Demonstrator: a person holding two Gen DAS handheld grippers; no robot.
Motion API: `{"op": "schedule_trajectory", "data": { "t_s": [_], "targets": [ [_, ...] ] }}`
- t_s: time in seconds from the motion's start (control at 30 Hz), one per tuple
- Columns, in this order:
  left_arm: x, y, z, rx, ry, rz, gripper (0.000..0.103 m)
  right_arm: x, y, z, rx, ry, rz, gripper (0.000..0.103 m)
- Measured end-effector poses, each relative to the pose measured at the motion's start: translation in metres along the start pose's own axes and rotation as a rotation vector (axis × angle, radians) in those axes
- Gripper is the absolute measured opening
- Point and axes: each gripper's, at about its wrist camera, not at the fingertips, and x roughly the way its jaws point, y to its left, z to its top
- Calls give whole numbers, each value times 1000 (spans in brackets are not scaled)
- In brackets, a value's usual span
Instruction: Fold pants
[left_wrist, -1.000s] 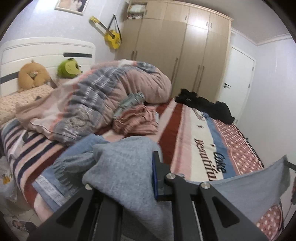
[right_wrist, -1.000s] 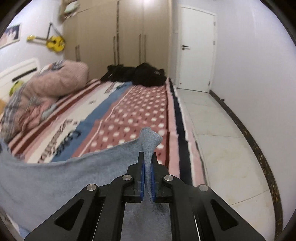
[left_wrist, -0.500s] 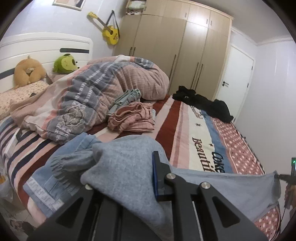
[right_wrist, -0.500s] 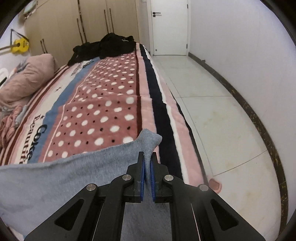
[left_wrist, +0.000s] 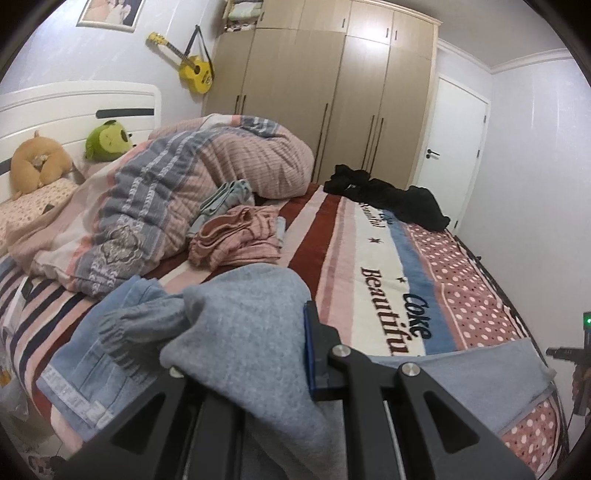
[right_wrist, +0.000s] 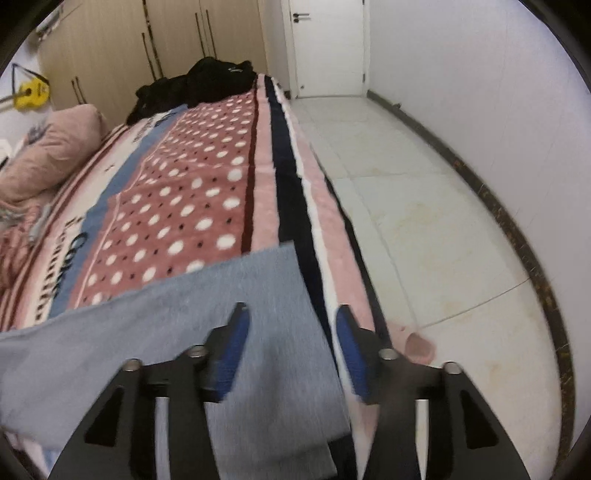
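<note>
At the near edge of the bed (right_wrist: 207, 177), the right gripper (right_wrist: 291, 347) hangs with its blue-padded fingers spread wide apart, gripping nothing; the grey pants (right_wrist: 236, 314) lie flat beneath and between them, their far corner reaching the blanket's dark stripe close to the mattress edge. Just right of that edge is bare tiled floor (right_wrist: 424, 221), running past a pink slipper (right_wrist: 419, 341) to a white door (right_wrist: 327, 48). The left gripper (left_wrist: 258, 354) is buried under a bunched mound of the same pants (left_wrist: 251, 332); only one blue pad shows, so I cannot tell whether it is clamped. From there the pants stretch right across the bed's near side. Jeans (left_wrist: 85, 350) lie just left of the mound. Beyond are pink clothes (left_wrist: 236, 240), a heaped quilt (left_wrist: 192, 177), black clothes (left_wrist: 391, 195), two plush toys at the headboard, and a wardrobe (left_wrist: 325, 96).
</note>
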Motion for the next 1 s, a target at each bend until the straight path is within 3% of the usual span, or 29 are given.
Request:
{"op": "schedule_trajectory", "data": {
  "t_s": [0.1,0.17,0.23,0.27,0.33,0.6,0.7,0.8,1.0],
  "targets": [
    [-3,-12,1,9,-2,-27,7,7,-13,-18,27,66,2,51],
    [-3,-22,2,21,-1,-48,7,12,-19,-32,39,91,50,51],
    [-4,-34,3,36,4,-73,7,9,-20,-44,31,70,93,31],
    [-4,-40,3,42,5,-84,7,5,-20,-48,23,45,97,13],
    [-4,-54,3,64,8,-111,7,-7,-20,-57,23,-12,109,10],
    [-5,-113,-1,130,28,-233,7,-8,-15,-68,10,-18,26,10],
    [4,-141,-10,203,63,-246,7,-13,-8,-69,-26,-30,-19,19],
    [24,-172,-28,256,116,-267,7,-24,-7,-70,-19,-50,29,31],
    [59,-239,-84,389,258,-389,7,-42,-2,-76,-13,-67,95,31]
  ]
}}
